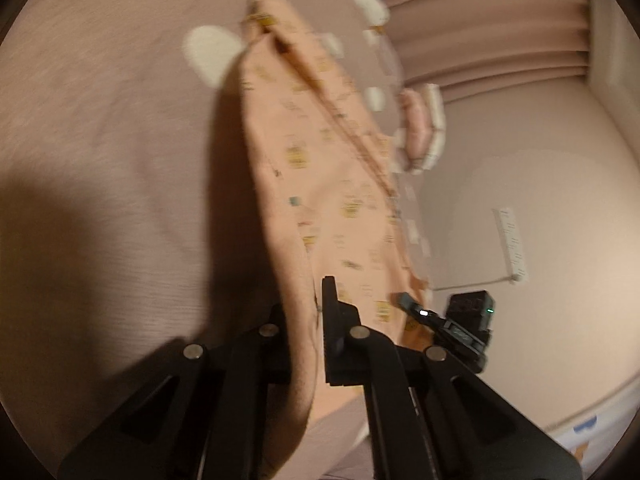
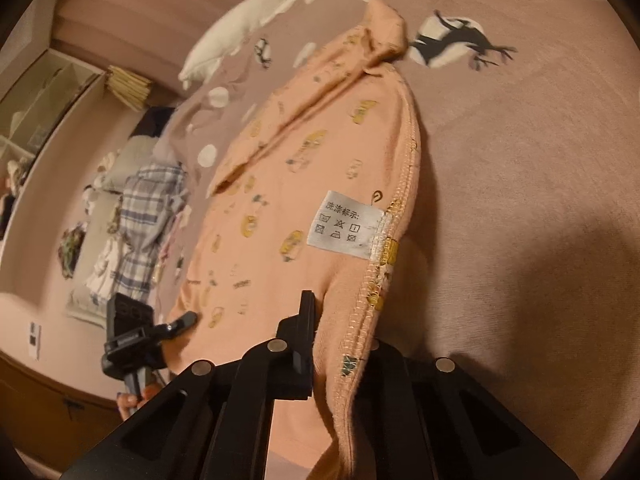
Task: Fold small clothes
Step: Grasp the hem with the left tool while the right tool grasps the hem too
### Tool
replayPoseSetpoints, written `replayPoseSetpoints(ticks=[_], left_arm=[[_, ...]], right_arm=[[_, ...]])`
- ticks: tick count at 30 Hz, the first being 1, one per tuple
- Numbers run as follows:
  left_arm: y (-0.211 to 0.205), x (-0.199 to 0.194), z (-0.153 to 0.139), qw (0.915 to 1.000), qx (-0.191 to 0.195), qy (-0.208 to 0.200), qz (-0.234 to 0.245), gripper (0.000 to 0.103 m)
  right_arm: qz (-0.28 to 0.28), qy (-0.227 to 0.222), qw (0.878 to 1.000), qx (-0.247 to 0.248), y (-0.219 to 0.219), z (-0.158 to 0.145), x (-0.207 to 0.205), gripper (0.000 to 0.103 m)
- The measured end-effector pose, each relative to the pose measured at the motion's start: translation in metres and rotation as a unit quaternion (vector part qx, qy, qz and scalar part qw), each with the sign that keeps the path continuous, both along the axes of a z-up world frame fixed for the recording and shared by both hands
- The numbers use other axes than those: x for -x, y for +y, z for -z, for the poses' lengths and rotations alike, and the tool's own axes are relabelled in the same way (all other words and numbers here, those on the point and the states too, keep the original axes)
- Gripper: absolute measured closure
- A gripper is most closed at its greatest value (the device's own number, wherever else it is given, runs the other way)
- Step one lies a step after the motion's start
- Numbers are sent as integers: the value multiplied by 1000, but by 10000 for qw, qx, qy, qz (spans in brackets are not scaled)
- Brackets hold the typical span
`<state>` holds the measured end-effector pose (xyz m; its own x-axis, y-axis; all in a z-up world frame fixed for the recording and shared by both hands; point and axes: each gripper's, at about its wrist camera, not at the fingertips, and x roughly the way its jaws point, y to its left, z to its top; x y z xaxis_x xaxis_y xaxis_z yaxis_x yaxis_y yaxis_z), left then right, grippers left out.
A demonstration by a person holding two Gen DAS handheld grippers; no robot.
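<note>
1. Peach cotton with small yellow prints: this is the garment that you hold, and it lies partly on the mauve bedspread.
2. Your left gripper is closed on one edge of the garment; the cloth passes between its two black fingers and hangs over them toward the camera.
3. Your right gripper is closed on the stitched hem of the garment, just below the white care label. The hem runs from the jaws up along the right side of the cloth.
4. From each gripper the garment stretches away from you, so its long axis goes from your tongs toward the far part of the bed. The far end is bunched and rests on the bedspread near a black deer print.
5. In each wrist view the other gripper is seen at the near corner of the cloth.
</note>
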<state>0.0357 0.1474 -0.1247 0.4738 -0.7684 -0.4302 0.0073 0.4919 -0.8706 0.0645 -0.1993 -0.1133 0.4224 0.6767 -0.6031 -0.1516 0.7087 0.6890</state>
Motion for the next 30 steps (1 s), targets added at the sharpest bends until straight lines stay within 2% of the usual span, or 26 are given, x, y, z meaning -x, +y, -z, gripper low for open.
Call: replayPoseSetpoints(ticks=[5, 12, 15, 22, 30], left_arm=[[-1, 4, -11, 9981, 450, -405, 80, 100], [5, 15, -26, 9902, 973, -997, 124, 101], [4, 22, -36, 9867, 999, -1271, 191, 101], [3, 28, -33, 9873, 925, -1258, 300, 101], [6, 49, -47, 9837, 847, -1562, 274, 102]], right_arm=[[-128, -502, 9984, -247, 4, -19, 7, 95], [80, -862, 9943, -623, -3, -28, 16, 96], [131, -887, 9938, -650, -6, -29, 19, 96], [79, -967, 9931, -663, -7, -35, 27, 98], [-250, -1157, 9902, -744, 0, -44, 35, 98]])
